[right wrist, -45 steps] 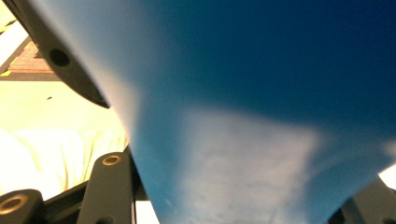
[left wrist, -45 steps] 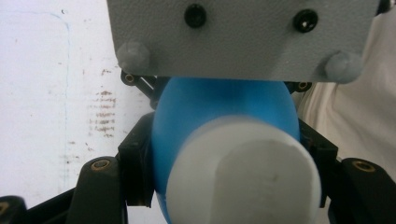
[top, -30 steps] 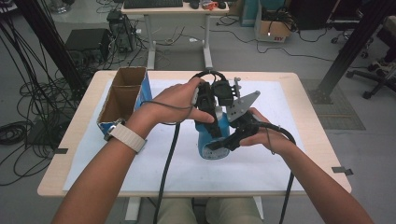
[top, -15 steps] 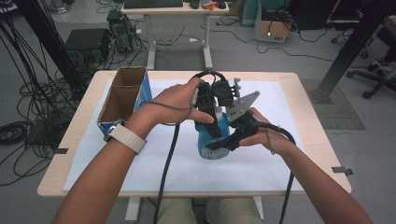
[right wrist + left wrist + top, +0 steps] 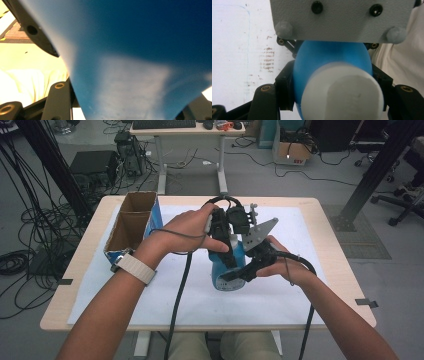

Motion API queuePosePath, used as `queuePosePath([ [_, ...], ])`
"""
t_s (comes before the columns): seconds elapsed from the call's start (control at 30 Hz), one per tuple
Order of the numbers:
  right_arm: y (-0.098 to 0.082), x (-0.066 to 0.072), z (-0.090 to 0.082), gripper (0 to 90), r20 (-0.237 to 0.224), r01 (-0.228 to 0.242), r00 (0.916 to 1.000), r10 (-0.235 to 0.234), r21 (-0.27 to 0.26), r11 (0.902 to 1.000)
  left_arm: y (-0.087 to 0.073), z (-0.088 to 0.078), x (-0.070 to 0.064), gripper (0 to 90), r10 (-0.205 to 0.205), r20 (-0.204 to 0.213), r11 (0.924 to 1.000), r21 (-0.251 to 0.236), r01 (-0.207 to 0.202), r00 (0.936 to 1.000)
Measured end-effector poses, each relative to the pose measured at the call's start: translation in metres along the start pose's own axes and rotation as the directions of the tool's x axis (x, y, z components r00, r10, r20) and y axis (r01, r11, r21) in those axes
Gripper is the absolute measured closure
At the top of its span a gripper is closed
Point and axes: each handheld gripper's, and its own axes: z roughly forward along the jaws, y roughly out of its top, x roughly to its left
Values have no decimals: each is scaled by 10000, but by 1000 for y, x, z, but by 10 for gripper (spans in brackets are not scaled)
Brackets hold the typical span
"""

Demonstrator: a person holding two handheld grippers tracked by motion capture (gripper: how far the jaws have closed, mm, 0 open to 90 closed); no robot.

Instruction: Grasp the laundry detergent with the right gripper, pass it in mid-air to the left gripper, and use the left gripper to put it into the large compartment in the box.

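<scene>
White sheeting covers the table (image 5: 310, 220), where a blue bottle (image 5: 222, 270) with a white cap (image 5: 342, 92) stands mid-table, clamped by both the left gripper (image 5: 226, 251) and right gripper (image 5: 239, 272). Near the left edge, a cardboard box (image 5: 131, 222) with 2 compartments sits open.

– What am I seeing of my own gear?

– My left gripper (image 5: 227, 237) is black, with a thick black cable (image 5: 179, 290) trailing back toward the near edge. My right gripper (image 5: 250, 262) is black too, topped by a grey three-cornered plate (image 5: 260, 232), with its own black cable looping off to the right.

– Any hardware up close?

– Brass-coloured screws (image 5: 265, 88) sit in my left gripper's black jaw arms; the grey plate there carries two dark screws and two rounded studs.

– Anything worn?

– A pale watch band (image 5: 136, 268) on my left wrist, bare forearms, and light khaki trousers (image 5: 247, 347).
</scene>
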Motion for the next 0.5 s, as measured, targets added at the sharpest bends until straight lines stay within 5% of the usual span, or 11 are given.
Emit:
queuePosePath([
  [0.5, 0, 1, 0, 428, -23, 55, 10000, -55, 29, 10000, 0, 0, -2, 374, -58, -48, 10000, -15, 58, 10000],
])
